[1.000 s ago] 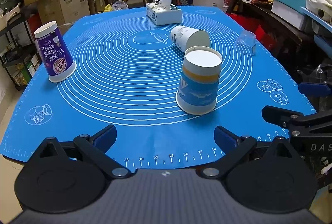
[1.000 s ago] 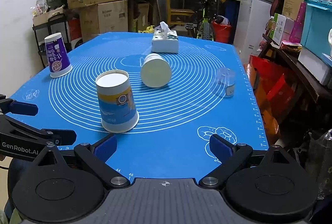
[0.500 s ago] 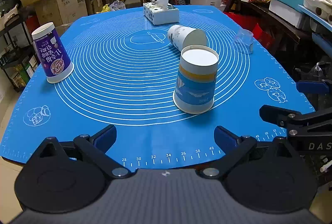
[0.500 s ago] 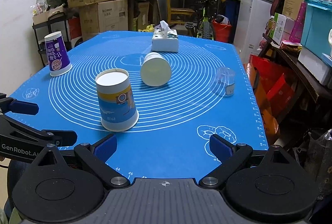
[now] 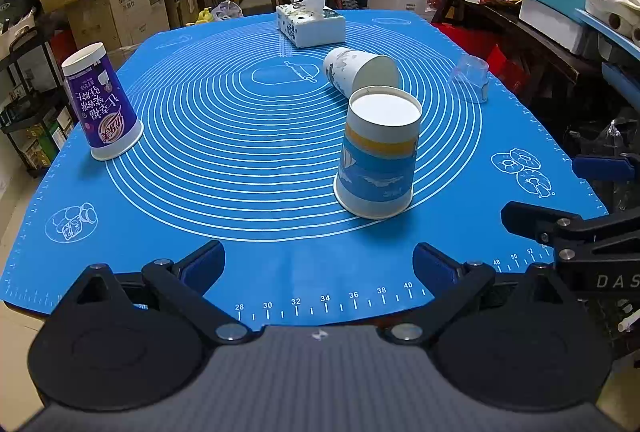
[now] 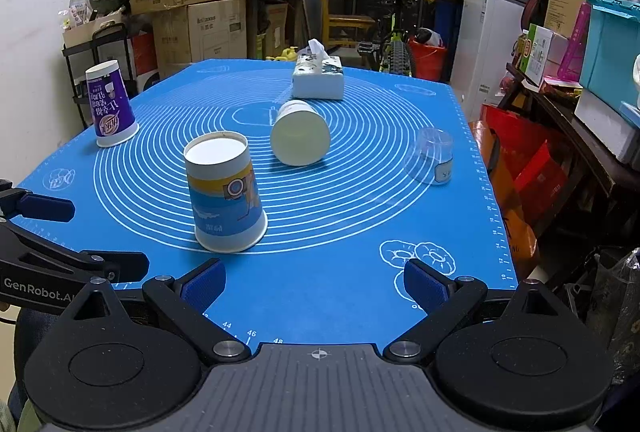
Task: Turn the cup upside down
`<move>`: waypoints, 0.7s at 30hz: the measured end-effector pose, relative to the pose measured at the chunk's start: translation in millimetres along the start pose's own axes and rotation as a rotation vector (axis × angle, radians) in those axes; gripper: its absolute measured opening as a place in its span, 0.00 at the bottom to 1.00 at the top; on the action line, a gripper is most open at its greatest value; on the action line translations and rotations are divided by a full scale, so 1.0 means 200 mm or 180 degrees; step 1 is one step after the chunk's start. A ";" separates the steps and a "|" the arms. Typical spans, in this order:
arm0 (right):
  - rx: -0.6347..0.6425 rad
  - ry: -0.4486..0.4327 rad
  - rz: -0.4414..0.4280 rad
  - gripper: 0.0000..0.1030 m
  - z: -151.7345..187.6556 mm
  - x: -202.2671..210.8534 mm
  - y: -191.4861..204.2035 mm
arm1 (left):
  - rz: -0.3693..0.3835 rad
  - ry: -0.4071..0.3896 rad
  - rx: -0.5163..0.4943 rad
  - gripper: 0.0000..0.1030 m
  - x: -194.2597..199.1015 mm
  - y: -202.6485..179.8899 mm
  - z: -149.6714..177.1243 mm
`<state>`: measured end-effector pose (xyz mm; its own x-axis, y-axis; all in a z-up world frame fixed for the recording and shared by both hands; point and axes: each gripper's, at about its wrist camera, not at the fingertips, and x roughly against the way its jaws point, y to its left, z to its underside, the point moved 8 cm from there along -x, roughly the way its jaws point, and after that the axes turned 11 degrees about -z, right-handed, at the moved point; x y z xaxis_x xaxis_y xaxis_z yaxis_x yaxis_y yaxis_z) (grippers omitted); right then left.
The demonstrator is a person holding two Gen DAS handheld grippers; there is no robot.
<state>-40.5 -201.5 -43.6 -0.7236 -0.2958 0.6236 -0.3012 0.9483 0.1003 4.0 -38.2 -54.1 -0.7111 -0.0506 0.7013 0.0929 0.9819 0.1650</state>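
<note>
From your left wrist view, your left gripper (image 5: 319,263) hangs with jaws released at the near edge of the blue mat (image 5: 240,136), the blue-and-yellow cup (image 5: 378,157) standing mouth-down just ahead. From your right wrist view, your right gripper (image 6: 314,283) is likewise released, with that cup (image 6: 225,192) ahead-left and the white cup (image 6: 299,138) on its side beyond.

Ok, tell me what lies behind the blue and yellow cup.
Directly behind the blue and yellow cup a white cup lies on its side, then a tissue box farther back. The mat between the cups is partly hidden.
</note>
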 end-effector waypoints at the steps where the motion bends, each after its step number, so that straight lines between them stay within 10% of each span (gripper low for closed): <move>1: 0.0002 0.0002 0.0001 0.93 0.00 0.00 0.00 | 0.0000 0.0000 0.0000 0.96 0.00 0.00 0.00; 21: 0.0008 -0.0006 0.0019 0.93 0.00 0.00 -0.01 | -0.0014 0.0003 -0.0033 0.96 -0.01 0.00 0.01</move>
<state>-40.5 -203.4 -43.1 -0.7266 -0.2904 0.6227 -0.2985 0.9497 0.0946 4.0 -37.6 -55.7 -0.7108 -0.0552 0.7012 0.0969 0.9797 0.1753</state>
